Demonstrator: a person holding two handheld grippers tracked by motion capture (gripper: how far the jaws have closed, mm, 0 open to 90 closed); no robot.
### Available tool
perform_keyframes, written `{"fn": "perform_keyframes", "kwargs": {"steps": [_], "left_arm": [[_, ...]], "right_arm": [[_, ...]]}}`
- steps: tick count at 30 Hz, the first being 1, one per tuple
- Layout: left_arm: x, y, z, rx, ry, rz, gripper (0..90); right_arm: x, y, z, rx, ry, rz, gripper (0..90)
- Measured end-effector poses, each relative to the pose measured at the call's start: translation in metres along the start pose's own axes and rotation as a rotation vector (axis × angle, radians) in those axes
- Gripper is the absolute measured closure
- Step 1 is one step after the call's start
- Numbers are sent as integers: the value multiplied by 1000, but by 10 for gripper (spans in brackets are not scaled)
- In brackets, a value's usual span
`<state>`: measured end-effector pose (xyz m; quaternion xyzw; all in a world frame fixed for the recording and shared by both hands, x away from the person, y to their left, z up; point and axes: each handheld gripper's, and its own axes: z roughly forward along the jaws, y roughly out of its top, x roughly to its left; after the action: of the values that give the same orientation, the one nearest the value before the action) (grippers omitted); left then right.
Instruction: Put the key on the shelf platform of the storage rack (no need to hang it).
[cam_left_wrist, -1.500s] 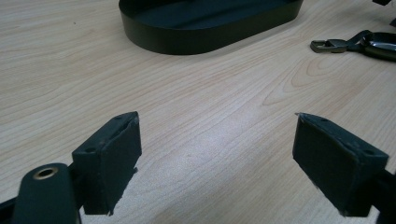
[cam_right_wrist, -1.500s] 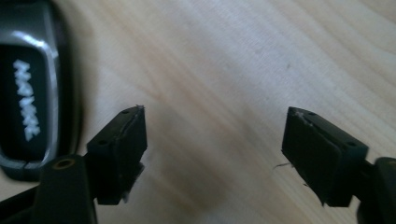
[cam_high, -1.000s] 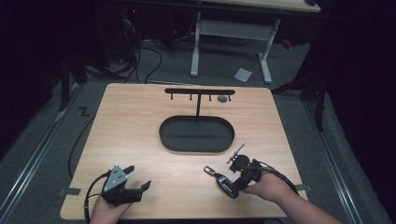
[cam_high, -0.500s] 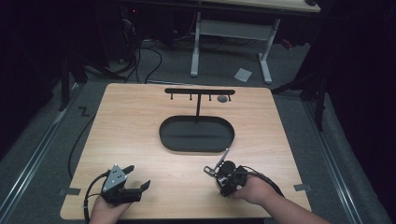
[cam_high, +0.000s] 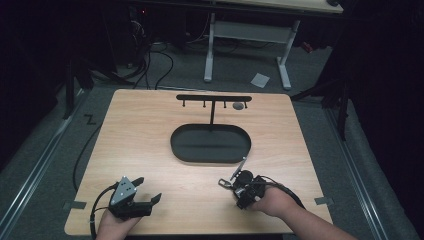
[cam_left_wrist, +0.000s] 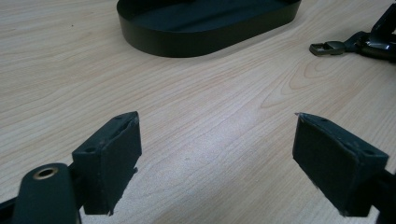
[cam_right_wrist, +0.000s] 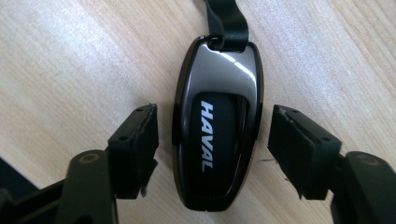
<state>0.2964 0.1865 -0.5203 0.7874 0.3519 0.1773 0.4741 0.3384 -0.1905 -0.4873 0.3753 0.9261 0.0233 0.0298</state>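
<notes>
Right gripper (cam_right_wrist: 212, 140) open astride key fob (cam_right_wrist: 215, 123), just short of oval tray (cam_high: 210, 143); glossy shell may squirt free. Left gripper (cam_left_wrist: 217, 158) open, empty.

We see light wood-grain table (cam_high: 150, 150), black oval tray (cam_high: 210, 145), black rack (cam_high: 213, 98). Key fob (cam_right_wrist: 217, 121) glossy black, white HAVAL lettering, black strap (cam_right_wrist: 224, 18) at 12 o'clock. Both tongs (cam_left_wrist: 217, 163) (cam_right_wrist: 212, 154) black. Floor (cam_high: 320, 105) grey.

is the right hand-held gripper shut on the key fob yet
No, open: its jaws straddle the key fob lying flat on the table, with a gap on each side.
</notes>
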Motion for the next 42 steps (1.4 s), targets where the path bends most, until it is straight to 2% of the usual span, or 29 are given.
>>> {"fn": "perform_keyframes", "kwargs": {"steps": [6,11,21,25,29,35,39,42], "left_arm": [[-1,0,0,-6,2,-1,162],[0,0,-1,-5,3,-2,162],[-1,-1,-1,0,4,-2,162],[-1,-1,-2,1,3,0,163],[-1,-2,-3,-2,5,-5,162],[-1,-1,-3,-1,5,-2,163],[-1,-1,-2,-1,3,-3,162],[-1,-1,-2,-1,2,-2,162]], "right_arm": [[0,1,4,-2,4,18,362],[-1,2,5,9,22,59,354],[-2,6,6,29,23,26,366],[-1,8,5,41,20,32,417],[1,9,4,47,22,-2,475],[2,11,3,53,20,-23,486],[1,11,4,55,22,-69,487],[2,12,4,61,25,-73,488]]}}
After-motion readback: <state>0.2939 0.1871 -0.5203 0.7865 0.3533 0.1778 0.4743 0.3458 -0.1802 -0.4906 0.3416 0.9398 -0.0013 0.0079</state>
